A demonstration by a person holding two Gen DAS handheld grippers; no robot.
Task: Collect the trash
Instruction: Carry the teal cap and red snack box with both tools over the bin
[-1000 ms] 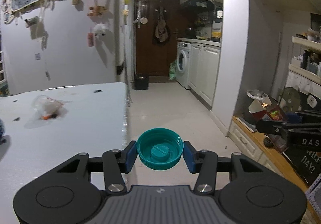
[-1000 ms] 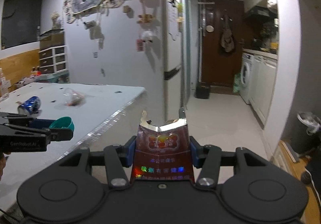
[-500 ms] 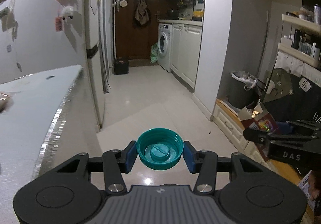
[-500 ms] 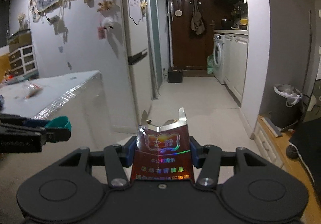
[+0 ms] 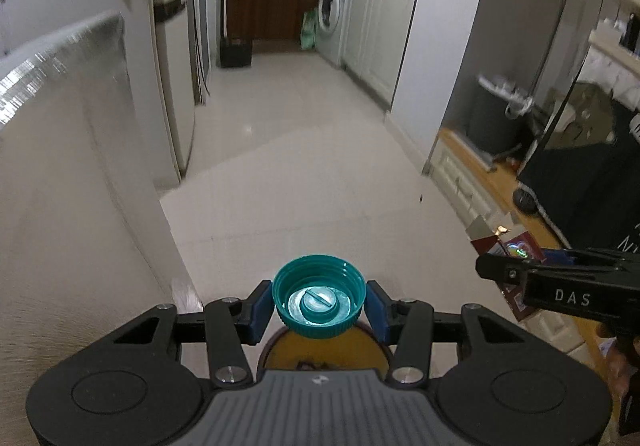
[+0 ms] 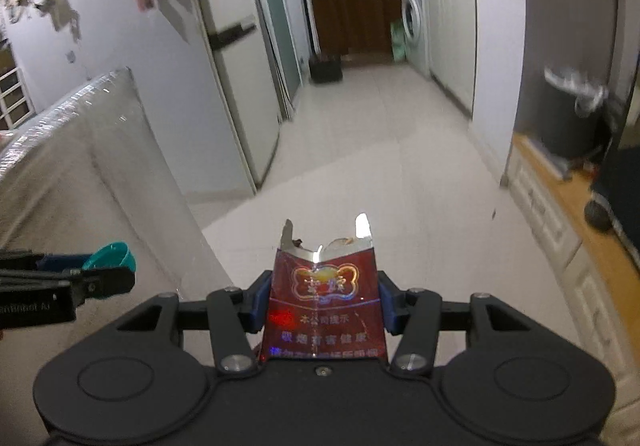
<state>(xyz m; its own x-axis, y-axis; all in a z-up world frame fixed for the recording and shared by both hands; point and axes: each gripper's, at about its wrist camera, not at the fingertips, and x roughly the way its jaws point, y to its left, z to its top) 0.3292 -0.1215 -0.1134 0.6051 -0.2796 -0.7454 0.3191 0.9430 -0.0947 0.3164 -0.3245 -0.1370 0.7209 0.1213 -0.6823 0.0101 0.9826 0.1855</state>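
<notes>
Pale tiled floor (image 5: pixel 304 166) running down a narrow corridor toward a dark wooden door (image 6: pixel 344 6), washing machine (image 5: pixel 330 12) and white cabinets (image 5: pixel 376 26) along the right side. Tall fridge (image 6: pixel 236 58) on the left, foil-edged table (image 5: pixel 52 58) nearer on the same side. Dark bin (image 6: pixel 568 118) with a white liner in the alcove to the right, on a wooden ledge (image 6: pixel 608 254), well apart from both tools. Left gripper (image 5: pixel 319 304) pinching a teal bottle cap (image 5: pixel 319 302), open side up, blue pads (image 5: pixel 260 310) pressed to its rim. Right gripper (image 6: pixel 323 302) clamped on a torn red cigarette pack (image 6: pixel 324 306), ragged foil top pointing ahead. Round yellow-brown object (image 5: pixel 324 350) directly under the cap, mostly hidden, not identifiable. Nothing lying on the floor ahead.
</notes>
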